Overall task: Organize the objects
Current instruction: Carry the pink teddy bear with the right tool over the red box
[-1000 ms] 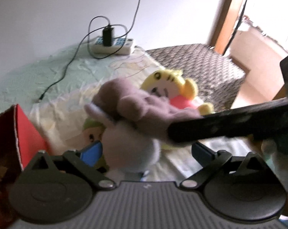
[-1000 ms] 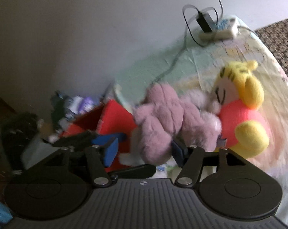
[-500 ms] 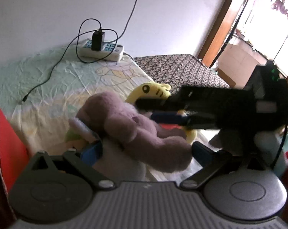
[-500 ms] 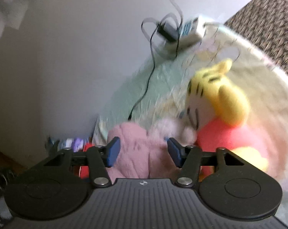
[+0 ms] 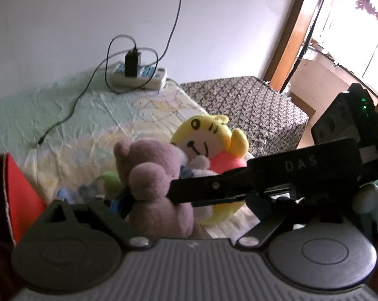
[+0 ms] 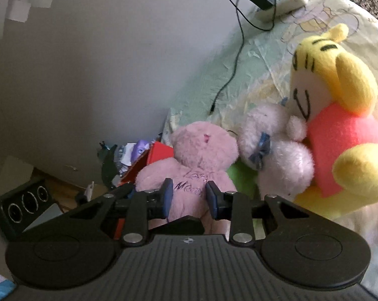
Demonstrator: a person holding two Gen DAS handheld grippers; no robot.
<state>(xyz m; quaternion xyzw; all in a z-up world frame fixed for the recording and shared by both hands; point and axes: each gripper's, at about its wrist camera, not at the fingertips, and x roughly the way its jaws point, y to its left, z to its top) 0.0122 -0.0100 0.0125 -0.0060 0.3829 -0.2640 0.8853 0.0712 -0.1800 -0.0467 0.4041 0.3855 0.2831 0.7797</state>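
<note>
- The right tool (image 6: pixel 188 198) now has its blue pads closed against the pink bear (image 6: pixel 189 160), pinching its body low down; half a second ago the pads stood wide apart with the bear only between them, so the grip looks freshly made.
- From the left wrist view, the right tool (image 5: pixel 179 190) reaches in from 3 o'clock and meets the pink bear (image 5: pixel 151 175) at its side.
- The left tool (image 5: pixel 189 208) has its fingers spread wide, the bear sitting between them; whether the left pad touches it I cannot tell, and the right finger is mostly hidden behind the other tool.
- The bear rests on the bed (image 5: pixel 93 115), touching the white bear (image 6: pixel 271 148) at its 3 o'clock, which in turn leans on the yellow toy (image 6: pixel 339 105).
- The red box (image 5: pixel 18 188) sits at 9 o'clock of the bear, just beside it, now further off to the edge of the left view than a second ago.
- A power strip (image 5: pixel 138 76) with its cable lies well apart at 12 o'clock.
- Judgement: with the grip secured, the bear seems ready to be lifted, likely toward the box; the soft body may sag or drag the white bear along.
</note>
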